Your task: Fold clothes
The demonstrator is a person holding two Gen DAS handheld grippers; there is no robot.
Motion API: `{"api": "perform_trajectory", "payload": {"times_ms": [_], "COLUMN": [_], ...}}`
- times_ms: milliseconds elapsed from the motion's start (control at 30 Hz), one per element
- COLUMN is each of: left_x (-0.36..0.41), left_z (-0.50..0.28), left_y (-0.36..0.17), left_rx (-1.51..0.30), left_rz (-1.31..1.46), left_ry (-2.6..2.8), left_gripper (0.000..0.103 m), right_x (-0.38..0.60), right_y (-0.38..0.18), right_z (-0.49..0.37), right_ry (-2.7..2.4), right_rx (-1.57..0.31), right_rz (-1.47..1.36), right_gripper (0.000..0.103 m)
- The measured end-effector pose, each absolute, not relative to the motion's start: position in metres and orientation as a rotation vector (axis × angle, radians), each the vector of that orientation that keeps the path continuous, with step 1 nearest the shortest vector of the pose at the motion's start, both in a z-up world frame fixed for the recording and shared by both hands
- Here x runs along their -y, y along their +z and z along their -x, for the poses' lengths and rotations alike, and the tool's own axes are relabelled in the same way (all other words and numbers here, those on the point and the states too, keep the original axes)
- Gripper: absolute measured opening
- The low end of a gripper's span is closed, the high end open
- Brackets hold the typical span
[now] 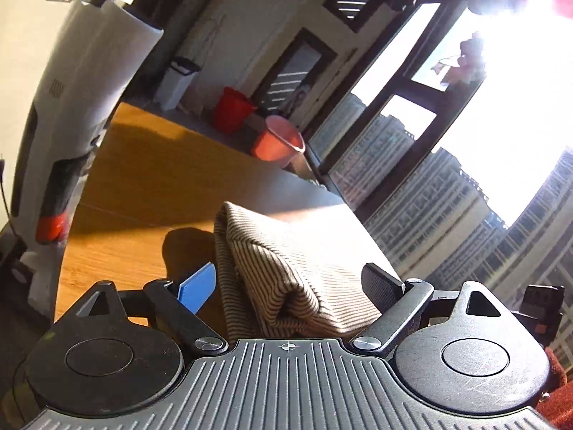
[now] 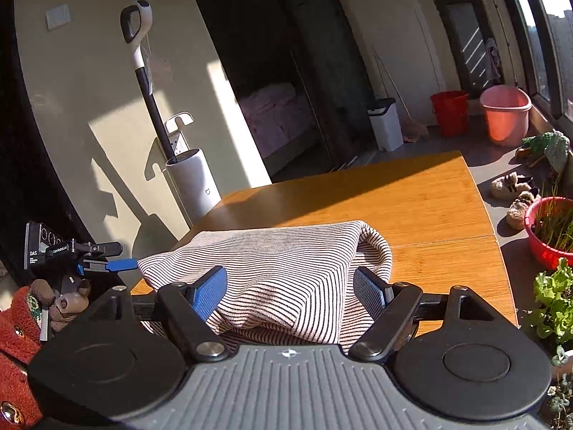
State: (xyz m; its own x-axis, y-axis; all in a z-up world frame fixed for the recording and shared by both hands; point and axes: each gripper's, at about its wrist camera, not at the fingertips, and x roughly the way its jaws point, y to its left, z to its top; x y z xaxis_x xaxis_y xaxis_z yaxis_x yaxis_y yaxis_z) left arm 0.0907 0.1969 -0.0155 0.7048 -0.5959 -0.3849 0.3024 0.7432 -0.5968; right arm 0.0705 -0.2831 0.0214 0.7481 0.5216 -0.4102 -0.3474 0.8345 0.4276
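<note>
A striped garment [image 2: 286,268] lies folded in a thick bundle on the wooden bench [image 2: 412,208], filling the lower middle of both wrist views. In the right wrist view the bundle spreads across the near end of the bench, its rounded fold toward the right, and its near edge sags between the fingers of the right tool [image 2: 290,294]. That tool is released: its blue pads [image 2: 209,292] stand wide apart on either side of the cloth, and I cannot tell whether they brush it. At the left edge of the same view the left tool [image 2: 107,265] shows small, with a hand [image 2: 64,302] in a red fuzzy sleeve [image 2: 18,329] below it.

In the left wrist view the left tool [image 1: 290,286] is likewise released, its fingers spread, and the folded end of the garment [image 1: 297,268] sits between them, nearer the right finger. The left blue pad [image 1: 198,288] stands just beside the cloth on the bench [image 1: 143,179].

Farther off, toward the upper right of the right wrist view, a red bucket [image 2: 449,113] and a pink bucket [image 2: 506,113] stand on the floor near a white bin [image 2: 386,123]. A vacuum cleaner [image 2: 157,107] stands upright in its white base against the wall at upper left. Slippers [image 2: 512,186] and potted plants [image 2: 553,301] line the right edge.
</note>
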Motion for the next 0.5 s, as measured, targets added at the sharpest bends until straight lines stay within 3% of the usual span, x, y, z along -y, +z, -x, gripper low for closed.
{"api": "perform_trajectory", "payload": {"times_ms": [267, 300, 367, 400, 500], "left_x": [-0.149, -0.142, -0.134, -0.130, -0.119], "left_z": [-0.133, -0.135, -0.137, -0.137, -0.134], "left_y": [-0.039, -0.042, -0.047, -0.048, -0.038], "left_rx": [-0.730, -0.738, -0.751, -0.757, -0.719], "left_rz": [0.502, 0.481, 0.454, 0.436, 0.350], "left_ry": [-0.463, -0.452, -0.452, -0.446, -0.428], "left_gripper": [0.093, 0.092, 0.083, 0.070, 0.046], "right_x": [0.255, 0.250, 0.237, 0.232, 0.234], "right_y": [-0.038, -0.044, -0.048, -0.046, -0.024], "right_z": [-0.114, -0.118, -0.122, -0.123, -0.118], "right_ry": [0.376, 0.380, 0.382, 0.381, 0.395], "right_rx": [-0.691, -0.705, -0.712, -0.702, -0.632], "right_rz": [-0.437, -0.435, -0.407, -0.381, -0.353], "right_gripper": [0.079, 0.073, 0.053, 0.047, 0.026]}}
